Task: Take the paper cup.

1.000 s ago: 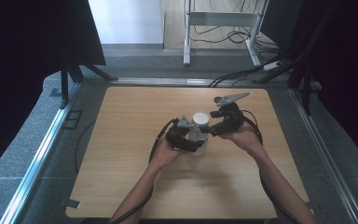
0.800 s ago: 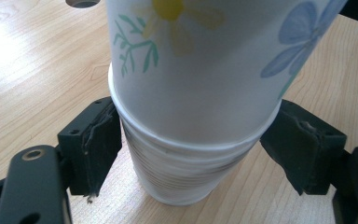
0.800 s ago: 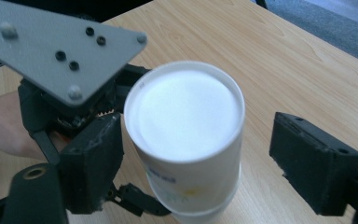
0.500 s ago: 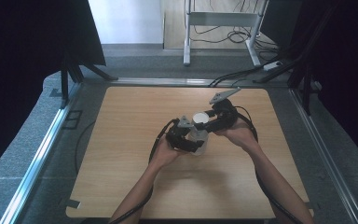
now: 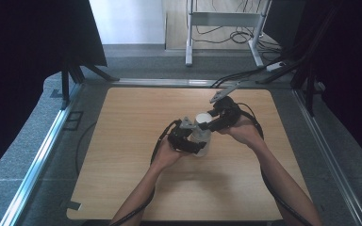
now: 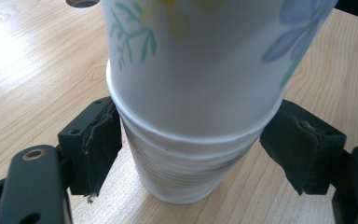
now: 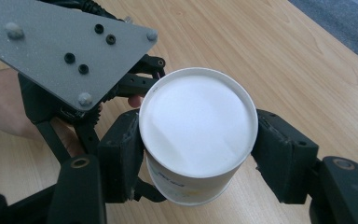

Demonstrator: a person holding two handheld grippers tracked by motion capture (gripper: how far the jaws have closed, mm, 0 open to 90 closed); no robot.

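Stack of paper cups (image 5: 201,134) stands upside down near mid tabletop (image 5: 122,141), bases up. Left gripper (image 5: 188,141) comes in from the near-left w/ fingers (image 6: 91,144) on either side of the lower, ribbed cup (image 6: 182,172); they look to be pinching it, tho contact on the right side isn't clear. Right gripper (image 5: 210,123) reaches from the far-right; its fingers (image 7: 279,154) have just been closing & now pinch the top flowered cup (image 7: 198,128) just below its white base.
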